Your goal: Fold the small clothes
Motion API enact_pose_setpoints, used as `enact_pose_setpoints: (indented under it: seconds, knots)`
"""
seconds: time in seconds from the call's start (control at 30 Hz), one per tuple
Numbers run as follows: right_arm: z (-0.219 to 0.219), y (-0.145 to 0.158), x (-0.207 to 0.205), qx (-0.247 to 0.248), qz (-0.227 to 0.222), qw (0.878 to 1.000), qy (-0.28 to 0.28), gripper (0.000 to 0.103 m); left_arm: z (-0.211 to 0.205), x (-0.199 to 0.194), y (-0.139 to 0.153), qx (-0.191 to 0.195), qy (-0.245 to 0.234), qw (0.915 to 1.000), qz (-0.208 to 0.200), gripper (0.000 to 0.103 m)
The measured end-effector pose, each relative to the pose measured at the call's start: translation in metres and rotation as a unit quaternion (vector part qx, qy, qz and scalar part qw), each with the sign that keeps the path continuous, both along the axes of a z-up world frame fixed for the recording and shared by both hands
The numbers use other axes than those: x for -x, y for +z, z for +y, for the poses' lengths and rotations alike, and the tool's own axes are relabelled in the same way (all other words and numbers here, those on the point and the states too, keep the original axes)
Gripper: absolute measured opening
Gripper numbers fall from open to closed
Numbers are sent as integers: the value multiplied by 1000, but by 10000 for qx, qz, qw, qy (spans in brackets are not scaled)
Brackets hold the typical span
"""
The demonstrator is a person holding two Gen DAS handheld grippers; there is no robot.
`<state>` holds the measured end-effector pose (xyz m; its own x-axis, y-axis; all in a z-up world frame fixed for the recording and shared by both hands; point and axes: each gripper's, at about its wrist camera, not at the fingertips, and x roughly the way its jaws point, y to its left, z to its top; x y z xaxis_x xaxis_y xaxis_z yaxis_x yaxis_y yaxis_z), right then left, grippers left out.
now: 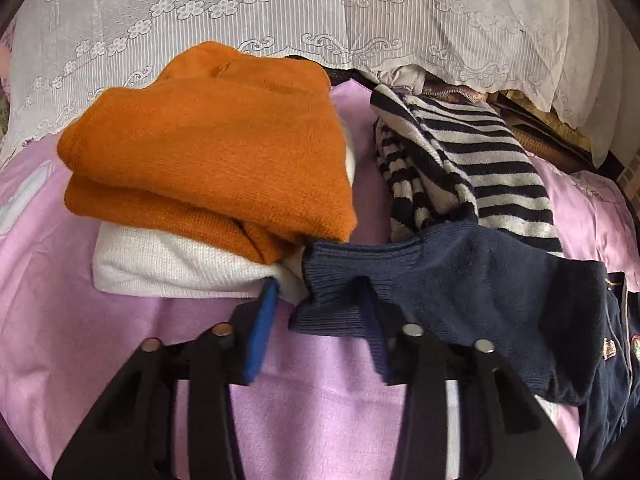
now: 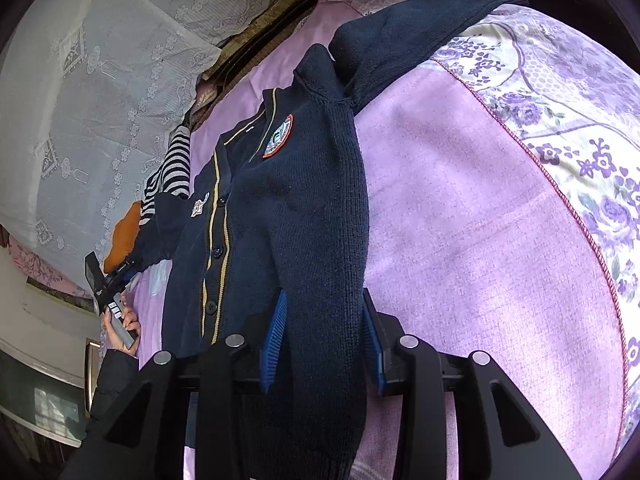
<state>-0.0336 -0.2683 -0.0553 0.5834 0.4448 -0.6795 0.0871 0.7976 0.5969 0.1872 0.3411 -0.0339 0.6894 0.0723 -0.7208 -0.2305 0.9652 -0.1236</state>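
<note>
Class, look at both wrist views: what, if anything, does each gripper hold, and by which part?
Neither clearly grips. The left gripper is open around the navy cardigan's ribbed sleeve cuff. The right gripper straddles the cardigan's side panel, jaws apart.

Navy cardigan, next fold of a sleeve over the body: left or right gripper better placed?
Right, probably. The right gripper straddles the sleeve lying along the navy cardigan, close to its body. The left gripper is open at the other cuff, crowded by the orange sweater stack.
</note>
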Motion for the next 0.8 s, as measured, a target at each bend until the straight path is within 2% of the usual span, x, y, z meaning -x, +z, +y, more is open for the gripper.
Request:
enact_pose_setpoints:
  seconds: [0.03,0.07,0.17,0.23,0.33,0.37,0.47,0.5,0.6,0.67,0.73,0.77,0.8]
  knots:
    - [0,1,-1,11,-19,10000,7,37,5,6,3,150,16,9999,-42,20]
    - [1,1,-3,12,-36,10000,6,37,9,13,7,276,12,9996,-82,5]
    - [-2,2,-6,-32,-72,10000,-11,37,23,42,29,512,201,9982,-235,4]
    - [-6,2,-7,-53,-116,9999,-35,37,37,64,43,862,256,9954,-341,4]
    - [-15,1,-13,-128,-149,9997,-142,37,47,91,43,1089,389,9933,-59,4]
    - [-18,1,-14,-179,-172,9995,-168,37,47,100,39,1059,420,9935,22,2]
    - [-28,4,-22,-148,-253,9992,-261,38,49,122,24,378,841,9953,288,0]
    - [-33,5,-26,-138,-275,9990,-319,38,54,125,16,291,962,9940,438,0]
    - [-59,8,-46,-210,-329,9967,-718,38,63,132,3,691,980,9913,547,0]
    - [-82,14,-62,-327,-448,9929,-1053,38,51,138,8,677,805,9937,391,1]
    - [-105,18,-82,-501,-560,9869,-1431,42,24,137,17,373,523,9975,292,18]
    - [-115,18,-90,-600,-612,9830,-1623,46,9,135,20,260,355,9987,268,41]
    - [-125,17,-98,-676,-625,9792,-1810,47,-7,135,23,177,205,9994,194,59]
